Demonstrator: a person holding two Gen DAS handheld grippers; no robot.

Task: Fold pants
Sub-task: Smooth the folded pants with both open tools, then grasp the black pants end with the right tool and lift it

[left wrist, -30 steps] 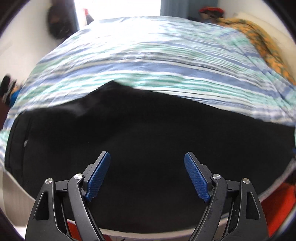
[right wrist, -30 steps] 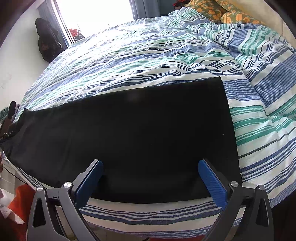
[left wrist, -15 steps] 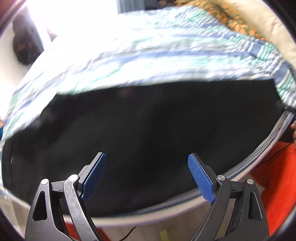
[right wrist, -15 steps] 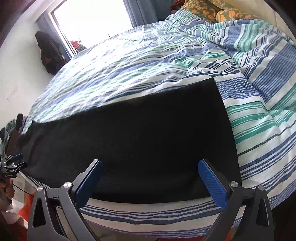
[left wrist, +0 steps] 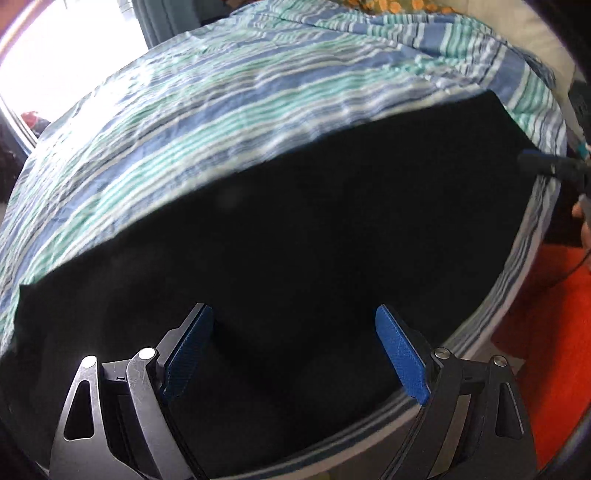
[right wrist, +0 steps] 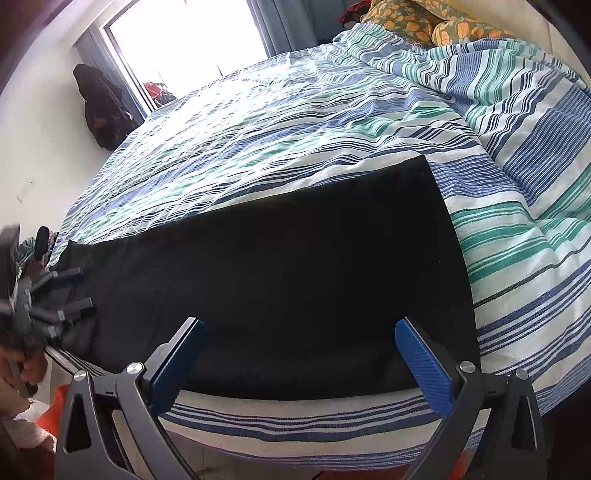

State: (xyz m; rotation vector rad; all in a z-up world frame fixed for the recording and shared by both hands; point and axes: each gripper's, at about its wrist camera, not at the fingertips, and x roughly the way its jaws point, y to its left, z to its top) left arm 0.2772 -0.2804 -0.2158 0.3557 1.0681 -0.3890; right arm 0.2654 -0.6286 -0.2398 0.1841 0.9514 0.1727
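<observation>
Pants [right wrist: 280, 280], black and flat, lie in a long band along the near edge of the bed, on the striped bedspread [right wrist: 332, 122], blue, green and white. Left gripper [left wrist: 295, 350] hangs over the dark cloth, jaws spread wide after just opening a touch more, nothing pinched between the blue pads [left wrist: 400, 363]. Right gripper [right wrist: 299, 365] sits at the pants' near hem, jaws wide apart too, holding nothing. From the right wrist view, the left tool shows blurred at the far left end of the fabric. Orange-patterned pillows [right wrist: 410, 22] rest at the head of the bed, a bright window [right wrist: 192, 37] beyond
</observation>
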